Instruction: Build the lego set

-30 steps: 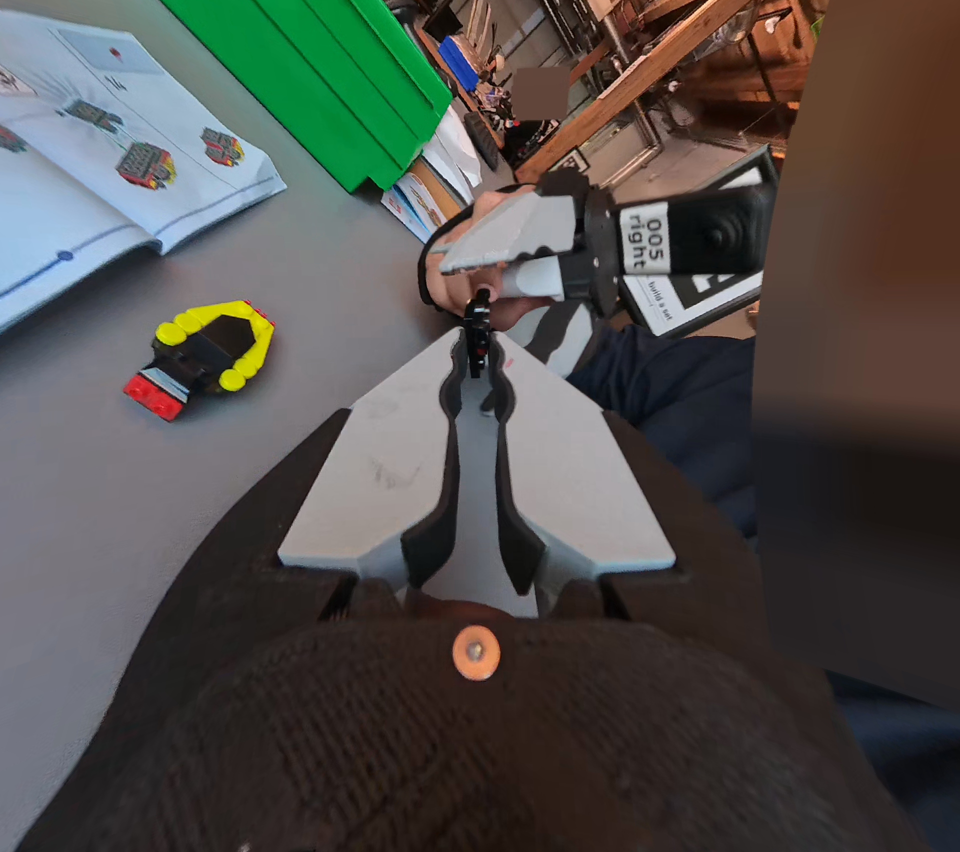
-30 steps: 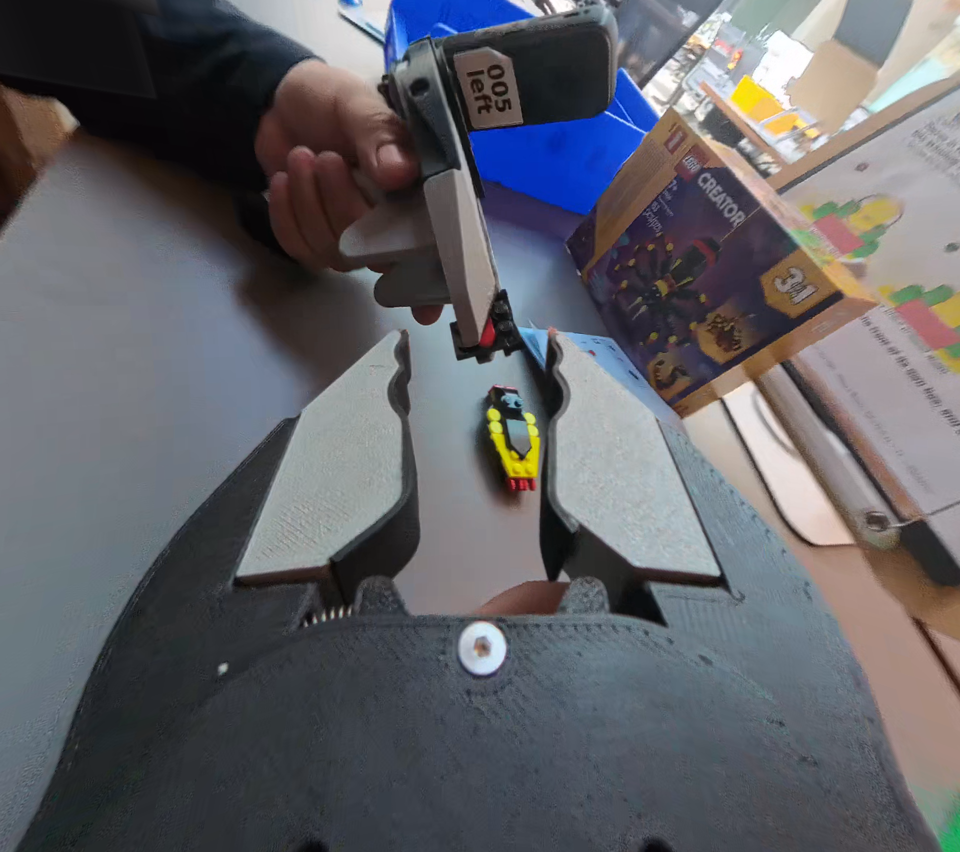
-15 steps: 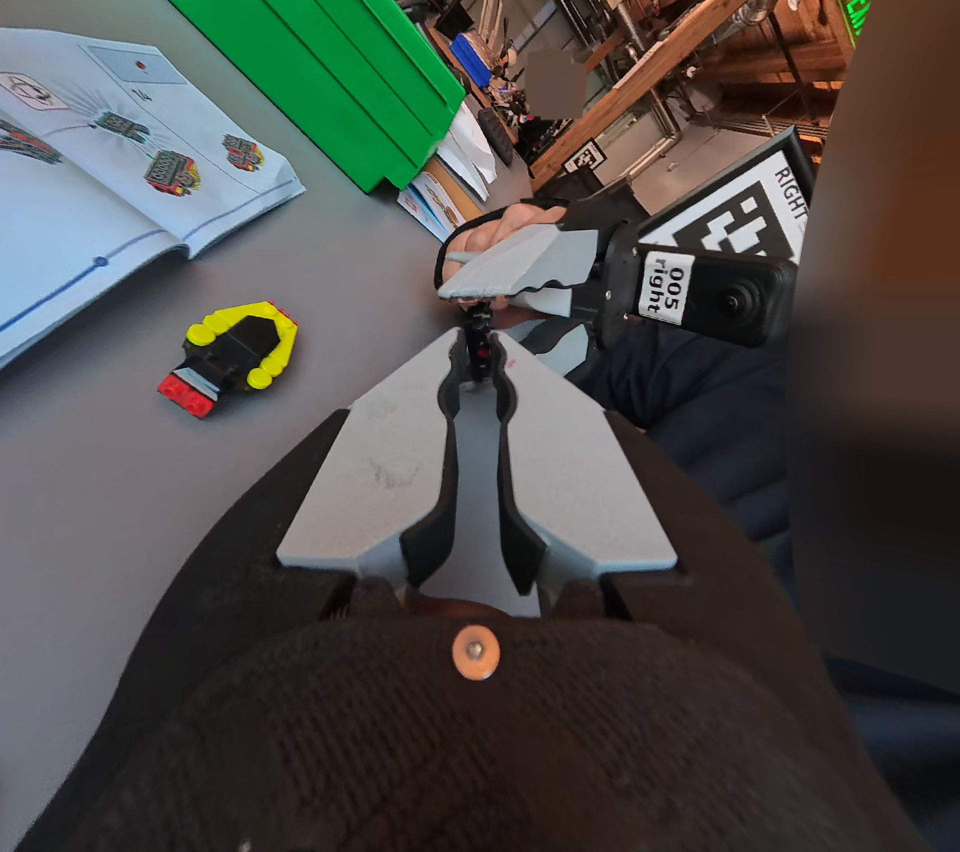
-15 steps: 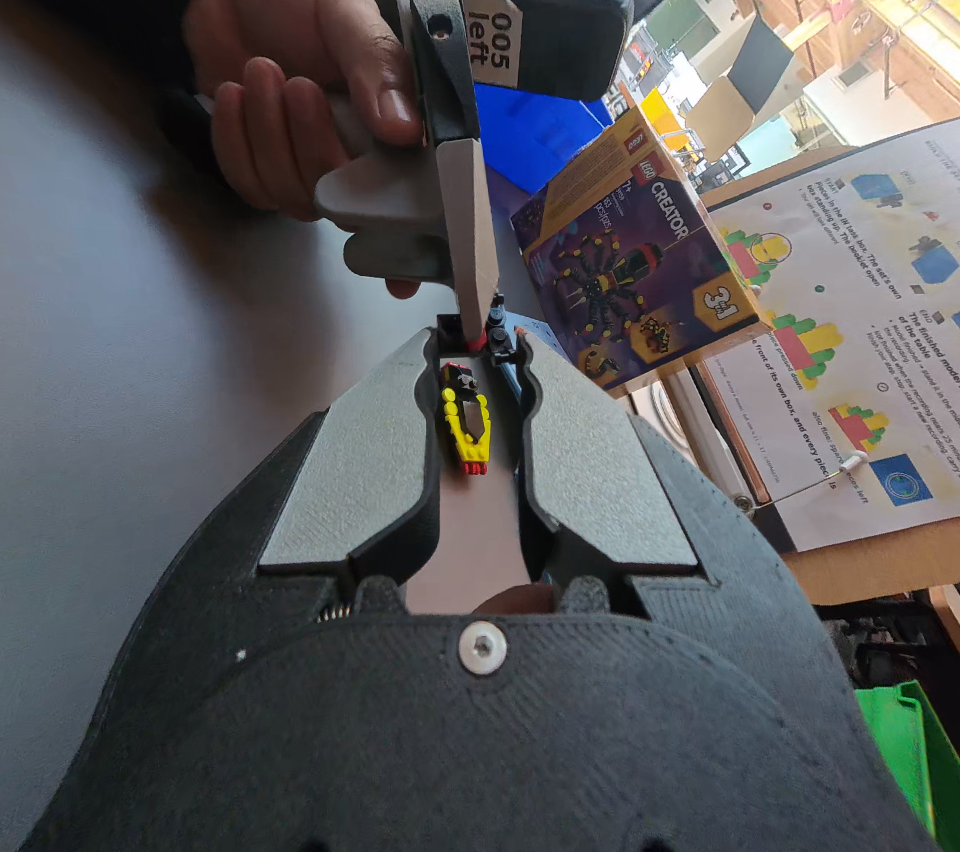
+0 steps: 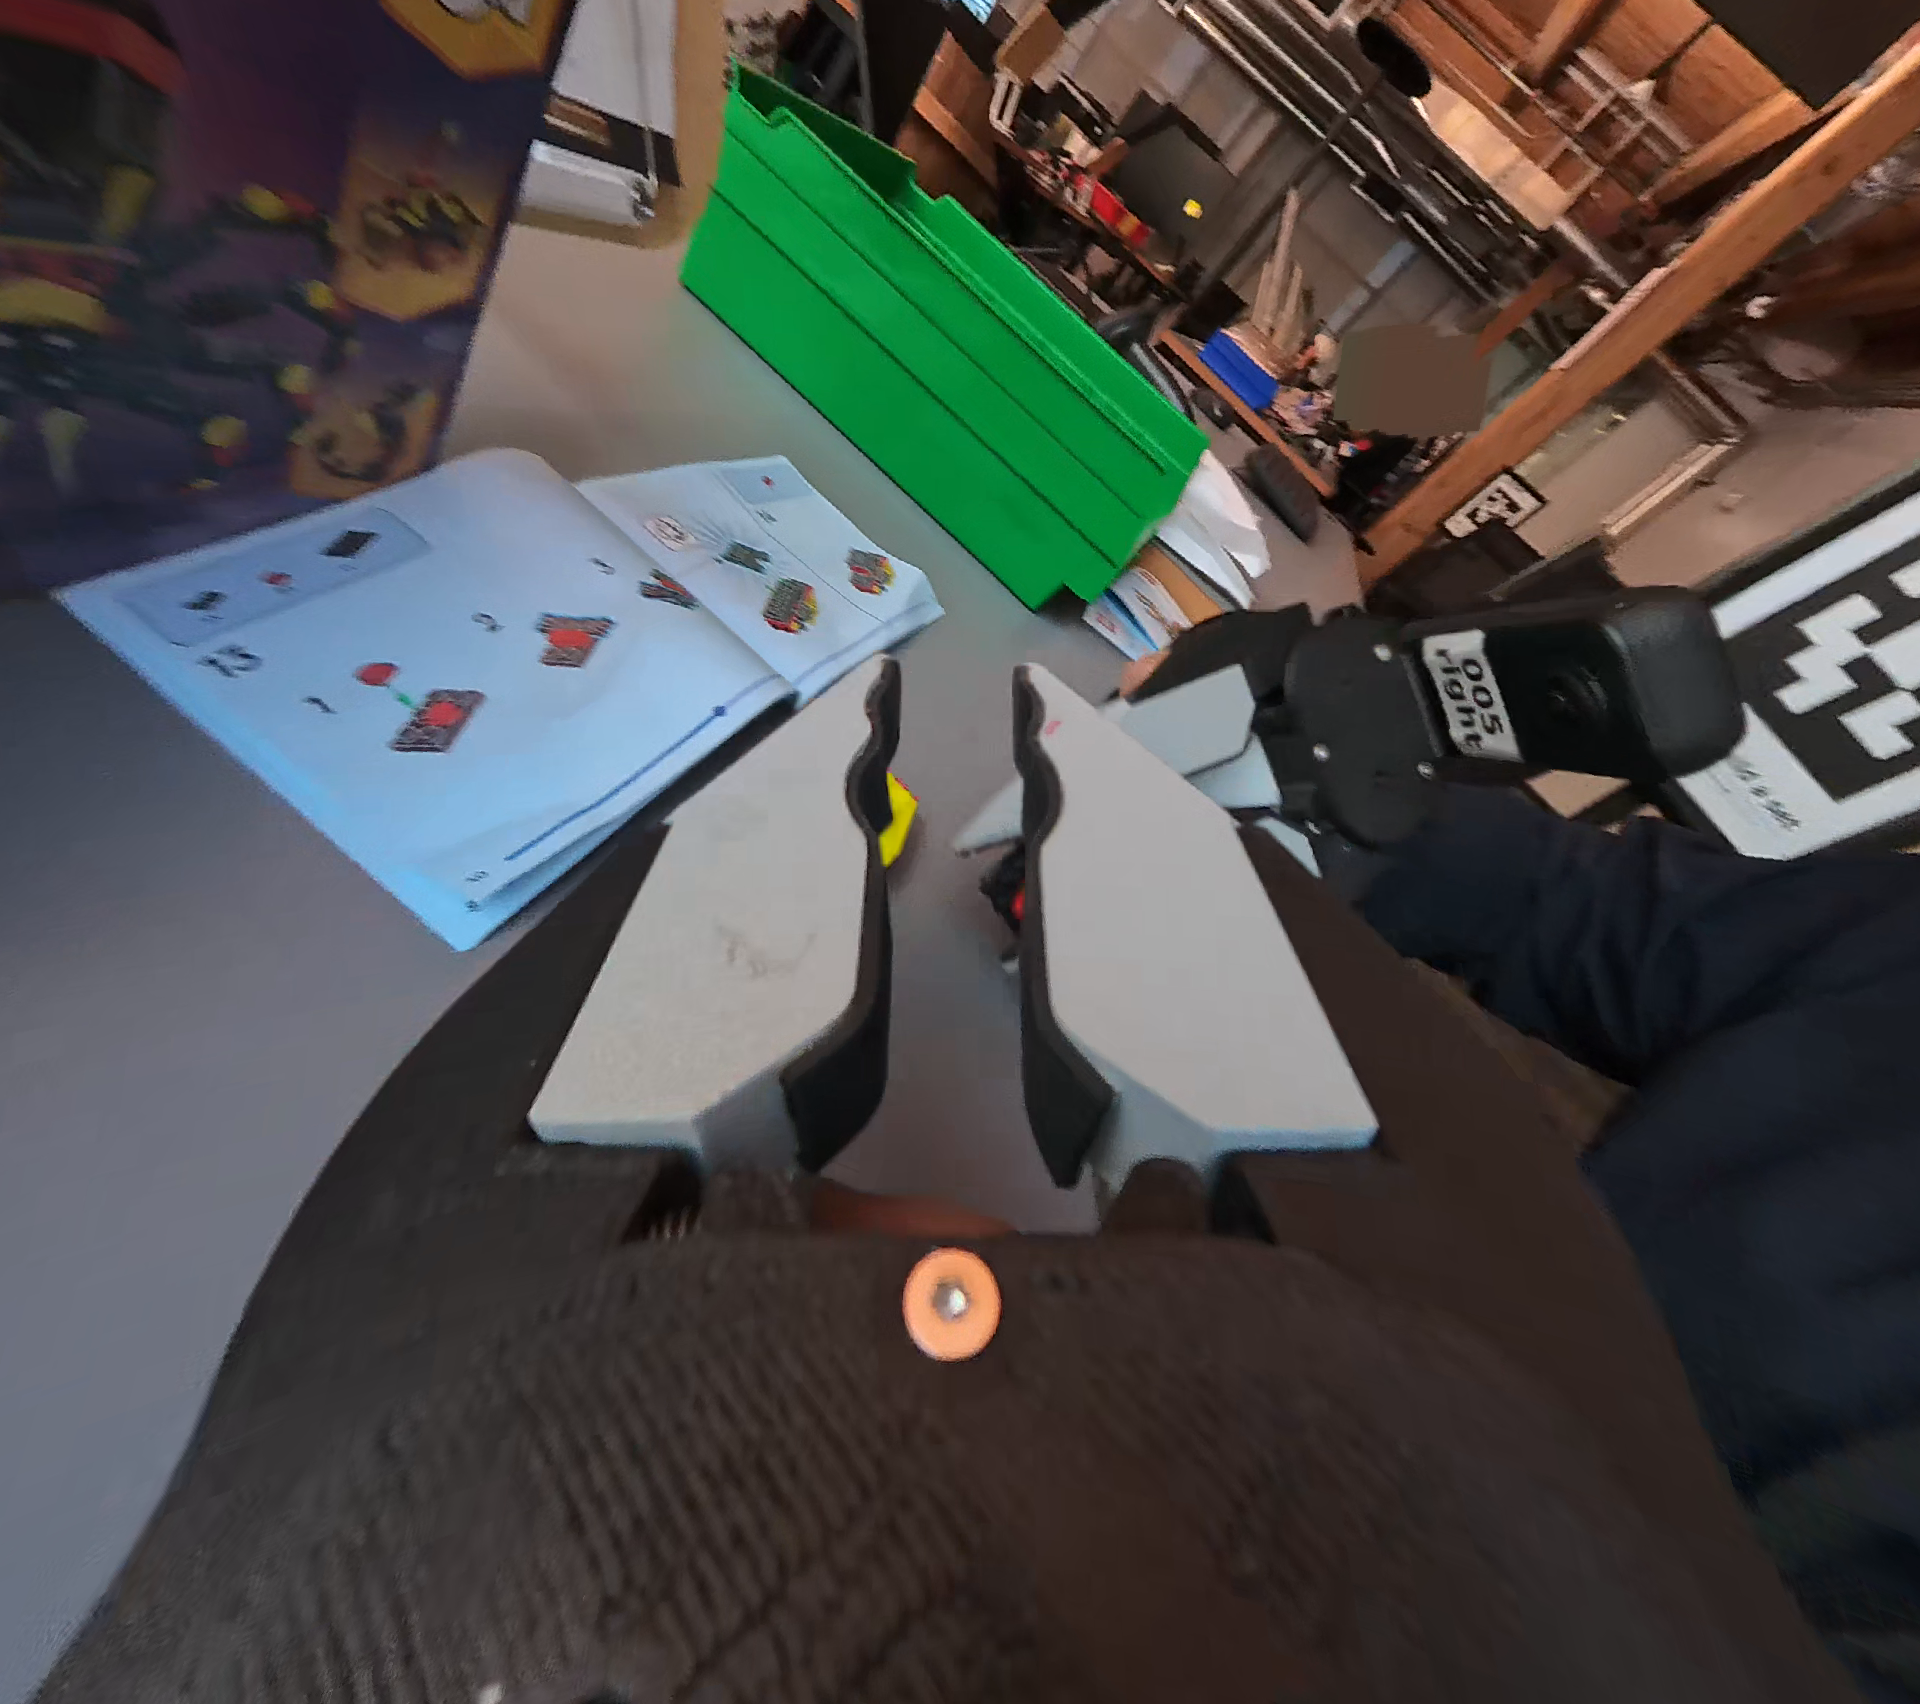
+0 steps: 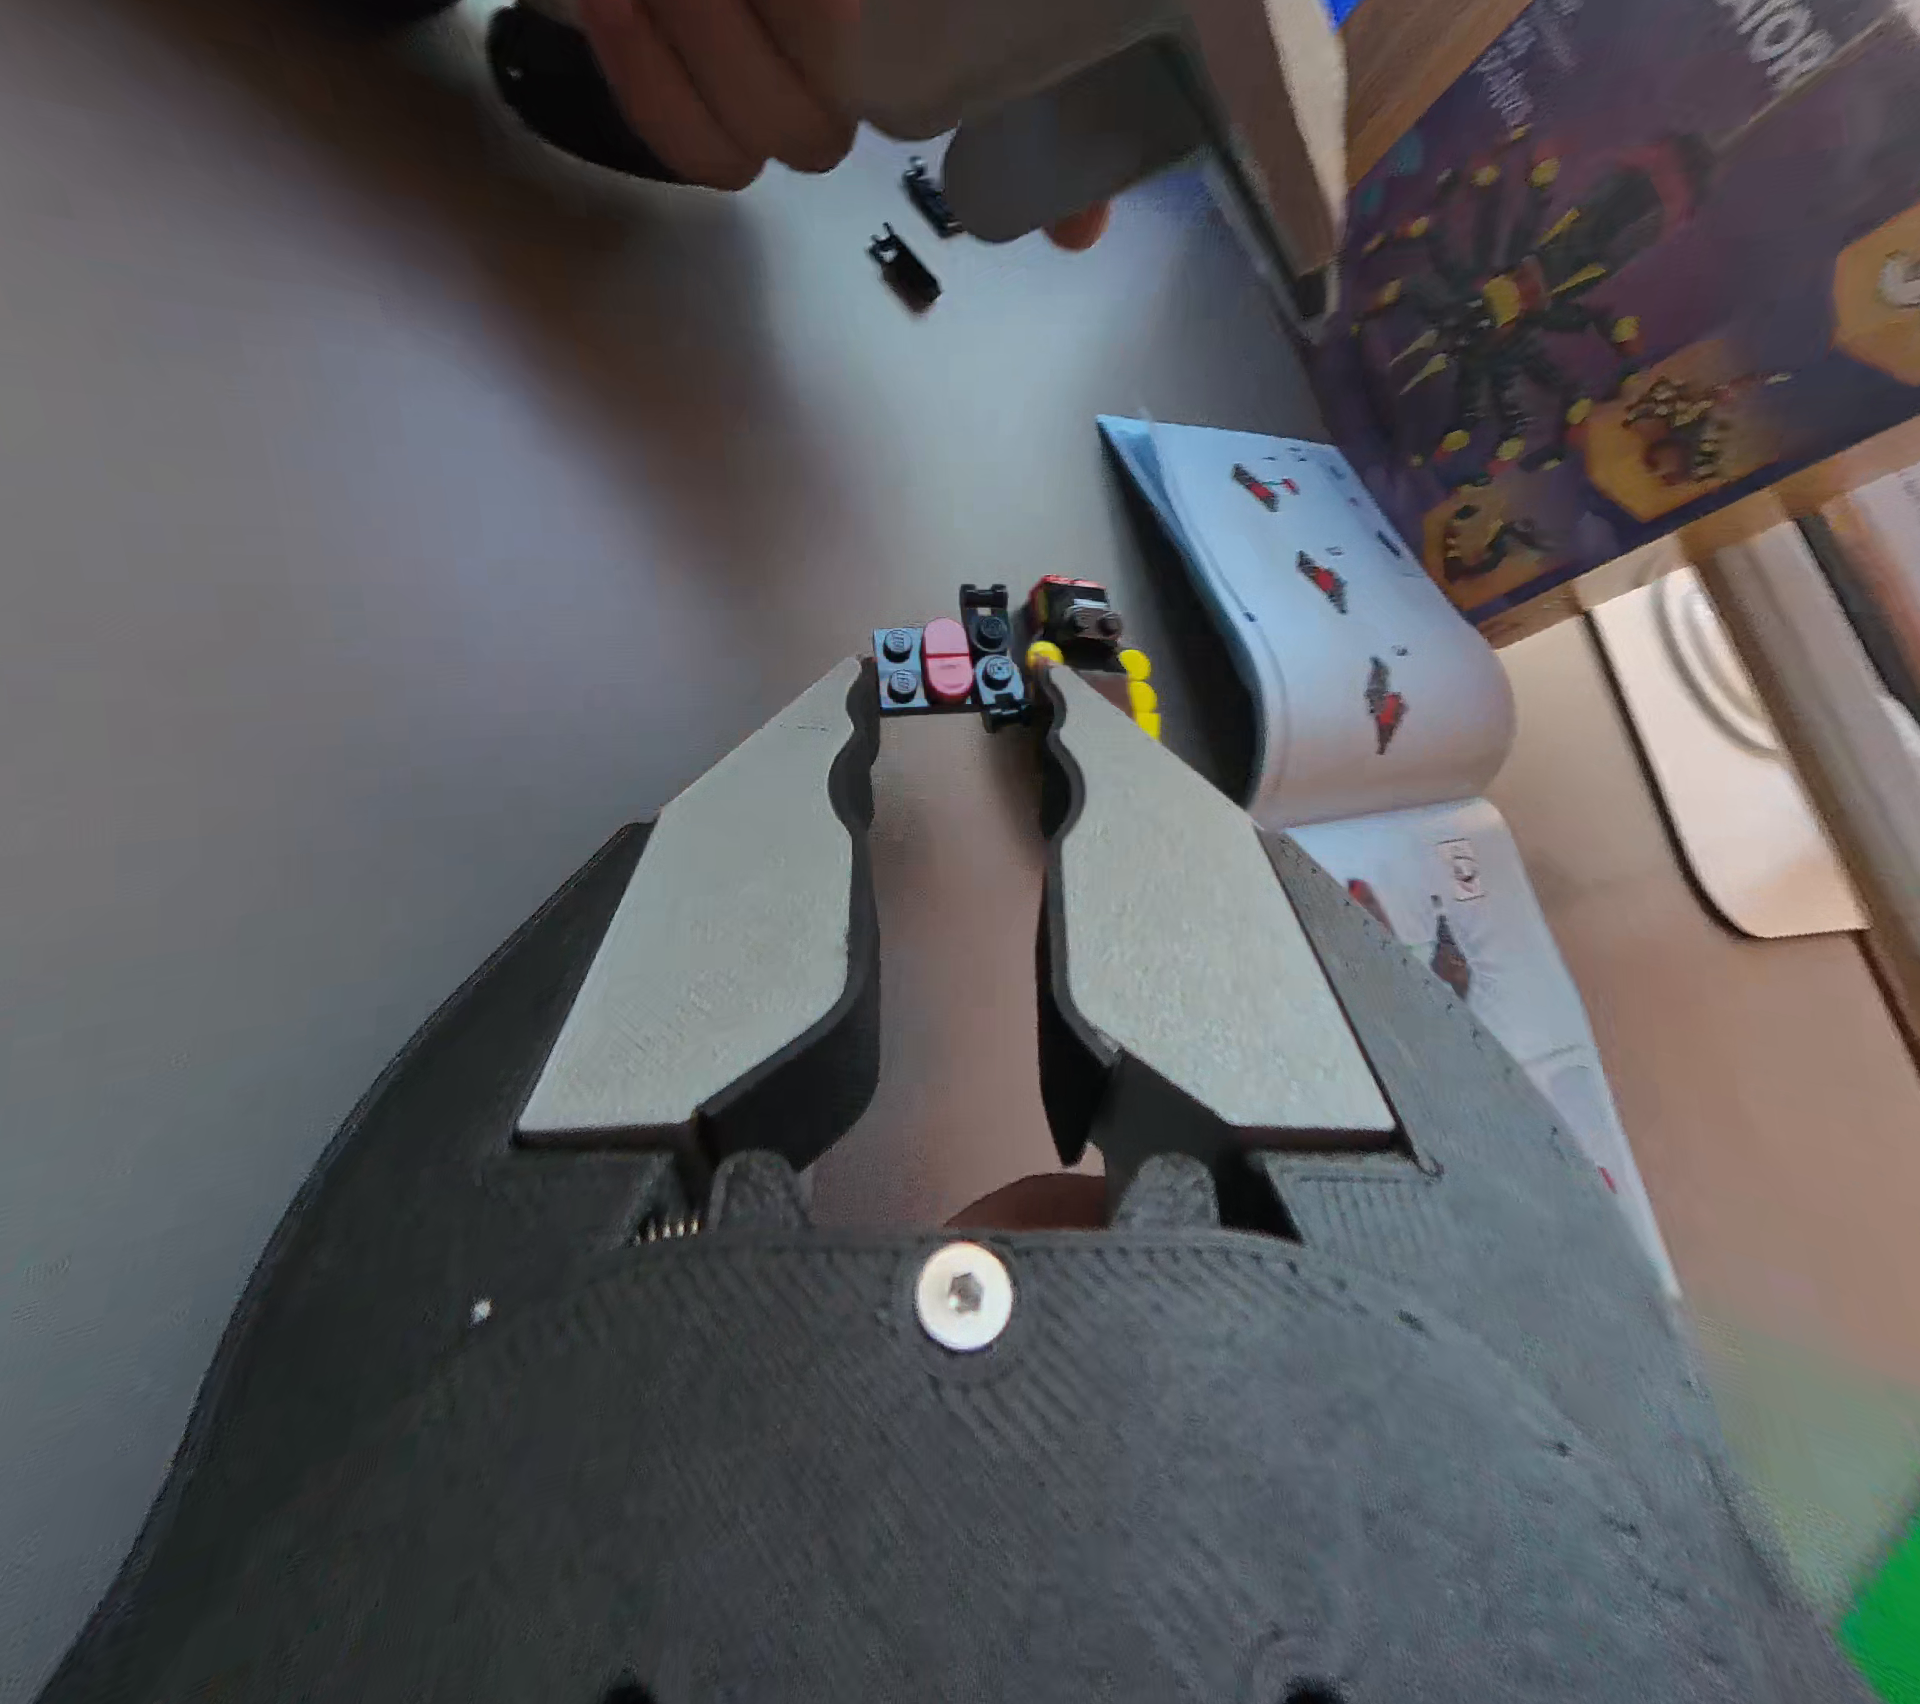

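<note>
Right gripper [image 6: 951, 688]: fingers closed partway on a small black plate assembly [image 6: 951, 667] with a red tile, held studs-up, likely for joining. Left gripper [image 5: 951, 719]: fingers apart, holding nothing. Yellow-and-black sub-build [image 6: 1091, 646]: resting on the table [image 6: 364, 511] beside the open instruction booklet [image 5: 468, 667]. Two loose black pieces [image 6: 909, 272]: farther along the table. Set box [image 6: 1662, 252] and green bin [image 5: 935, 376]: toward the far edge.
</note>
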The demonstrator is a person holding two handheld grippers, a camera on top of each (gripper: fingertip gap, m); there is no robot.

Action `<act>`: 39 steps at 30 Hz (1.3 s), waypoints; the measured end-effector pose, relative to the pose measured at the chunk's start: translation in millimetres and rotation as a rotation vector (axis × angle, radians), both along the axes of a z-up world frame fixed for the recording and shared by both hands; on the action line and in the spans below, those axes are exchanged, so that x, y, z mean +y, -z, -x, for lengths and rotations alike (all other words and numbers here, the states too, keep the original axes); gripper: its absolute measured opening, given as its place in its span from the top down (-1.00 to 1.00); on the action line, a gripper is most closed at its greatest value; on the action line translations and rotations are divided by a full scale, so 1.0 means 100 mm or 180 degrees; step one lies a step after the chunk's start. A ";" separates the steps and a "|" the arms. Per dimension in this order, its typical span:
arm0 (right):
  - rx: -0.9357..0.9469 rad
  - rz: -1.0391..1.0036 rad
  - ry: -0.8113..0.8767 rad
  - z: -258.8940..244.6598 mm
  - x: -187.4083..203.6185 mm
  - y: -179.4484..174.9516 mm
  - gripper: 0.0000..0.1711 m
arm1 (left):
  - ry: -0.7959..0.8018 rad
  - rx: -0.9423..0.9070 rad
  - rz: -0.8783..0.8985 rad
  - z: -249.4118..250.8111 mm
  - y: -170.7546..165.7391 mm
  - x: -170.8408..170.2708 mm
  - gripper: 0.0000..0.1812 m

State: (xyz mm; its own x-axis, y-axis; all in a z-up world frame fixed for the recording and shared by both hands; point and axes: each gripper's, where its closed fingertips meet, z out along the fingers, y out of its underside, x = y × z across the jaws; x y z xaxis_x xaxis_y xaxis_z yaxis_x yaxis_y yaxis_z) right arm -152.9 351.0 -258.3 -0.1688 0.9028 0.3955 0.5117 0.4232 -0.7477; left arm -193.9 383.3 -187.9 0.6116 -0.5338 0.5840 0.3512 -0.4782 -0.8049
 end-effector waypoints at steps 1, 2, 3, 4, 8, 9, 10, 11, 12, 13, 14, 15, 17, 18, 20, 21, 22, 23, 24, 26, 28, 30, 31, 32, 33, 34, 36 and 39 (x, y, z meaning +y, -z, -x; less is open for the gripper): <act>-0.0066 0.0038 -0.0043 0.00 -0.03 0.04 0.70 | -0.0079 0.0025 -0.0034 0.04 -0.01 0.02 0.79; -0.0104 0.0021 -0.0060 0.00 -0.04 0.06 0.70 | -0.0141 0.0037 -0.0058 0.08 -0.02 0.03 0.80; -0.0119 0.0012 -0.0100 -0.01 -0.06 0.07 0.69 | -0.0190 0.0047 -0.0080 0.10 -0.03 0.04 0.80; -0.0154 0.0016 -0.0142 -0.01 -0.09 0.08 0.69 | -0.0219 0.0056 -0.0093 0.12 -0.04 0.05 0.81; -0.0301 0.0013 -0.0181 -0.03 -0.11 0.16 0.69 | -0.0269 0.0101 -0.0107 0.13 -0.02 0.06 0.81; -0.0305 0.0024 -0.0185 -0.03 -0.11 0.16 0.69 | -0.0267 0.0116 -0.0107 0.13 -0.02 0.06 0.82; -0.0312 0.0047 -0.0186 -0.04 -0.11 0.16 0.69 | -0.0255 0.0131 -0.0099 0.12 -0.01 0.06 0.81; -0.0321 0.0075 -0.0188 -0.04 -0.11 0.16 0.69 | -0.0254 0.0141 -0.0096 0.12 0.00 0.06 0.81; -0.0332 0.0109 -0.0190 -0.05 -0.11 0.16 0.69 | -0.0254 0.0150 -0.0100 0.11 0.00 0.06 0.81; -0.0345 0.0149 -0.0193 -0.05 -0.11 0.16 0.69 | -0.0249 0.0163 -0.0098 0.11 0.00 0.05 0.82; -0.0363 0.0201 -0.0201 -0.06 -0.12 0.17 0.69 | -0.0250 0.0174 -0.0096 0.11 0.01 0.05 0.82; -0.0383 0.0262 -0.0209 -0.07 -0.13 0.17 0.69 | -0.0256 0.0177 -0.0101 0.11 0.01 0.06 0.82; -0.0416 0.0364 -0.0212 -0.08 -0.13 0.17 0.69 | -0.0277 0.0173 -0.0116 0.12 0.00 0.06 0.82; -0.0428 0.0402 -0.0216 -0.08 -0.14 0.18 0.69 | -0.0292 0.0167 -0.0127 0.13 -0.01 0.06 0.82; -0.0453 0.0477 -0.0231 -0.09 -0.16 0.18 0.68 | -0.0326 0.0152 -0.0158 0.16 -0.04 0.06 0.82; -0.0466 0.0521 -0.0235 -0.09 -0.16 0.18 0.68 | -0.0355 0.0147 -0.0184 0.18 -0.06 0.06 0.82; -0.0473 0.0559 -0.0238 -0.09 -0.17 0.18 0.65 | -0.0397 0.0146 -0.0219 0.20 -0.08 0.07 0.83; -0.0447 0.0570 -0.0225 -0.09 -0.16 0.17 0.63 | -0.0447 0.0142 -0.0275 0.23 -0.11 0.07 0.83; -0.0360 0.0566 -0.0212 -0.07 -0.15 0.13 0.62 | -0.0508 0.0139 -0.0343 0.27 -0.16 0.07 0.84; -0.0029 0.0573 -0.0224 -0.03 -0.15 -0.03 0.60 | -0.0616 0.0135 -0.0499 0.34 -0.25 0.06 0.86; 0.0311 0.0583 -0.0187 0.00 -0.11 -0.20 0.62 | -0.0724 0.0126 -0.0689 0.40 -0.37 0.04 0.86; 0.0516 0.0590 -0.0095 0.01 -0.03 -0.29 0.62 | -0.0849 0.0127 -0.0909 0.49 -0.51 0.01 0.87; 0.0582 0.0584 -0.0037 0.00 0.02 -0.32 0.62 | -0.0915 0.0141 -0.1028 0.53 -0.58 -0.02 0.88; 0.0625 0.0569 0.0018 0.00 0.06 -0.33 0.62 | -0.0992 0.0172 -0.1139 0.58 -0.65 -0.04 0.89; 0.0655 0.0542 0.0058 0.00 0.10 -0.34 0.63 | -0.1076 0.0220 -0.1240 0.63 -0.71 -0.06 0.91; 0.0668 0.0513 0.0085 -0.01 0.13 -0.35 0.64 | -0.1154 0.0274 -0.1333 0.68 -0.75 -0.08 0.92; 0.0663 0.0445 0.0151 -0.01 0.17 -0.34 0.66 | -0.1230 0.0381 -0.1452 0.72 -0.81 -0.11 0.94; 0.0640 0.0357 0.0184 0.00 0.18 -0.32 0.67 | -0.1251 0.0537 -0.1506 0.70 -0.80 -0.11 0.94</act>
State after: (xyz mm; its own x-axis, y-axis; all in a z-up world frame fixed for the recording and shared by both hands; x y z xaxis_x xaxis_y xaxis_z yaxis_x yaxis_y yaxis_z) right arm -152.7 369.0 -226.1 -0.0433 0.9489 0.3127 0.3687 0.3061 -0.8777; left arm -264.3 372.5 -107.5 0.8772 -0.4275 0.2186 0.2782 0.0814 -0.9571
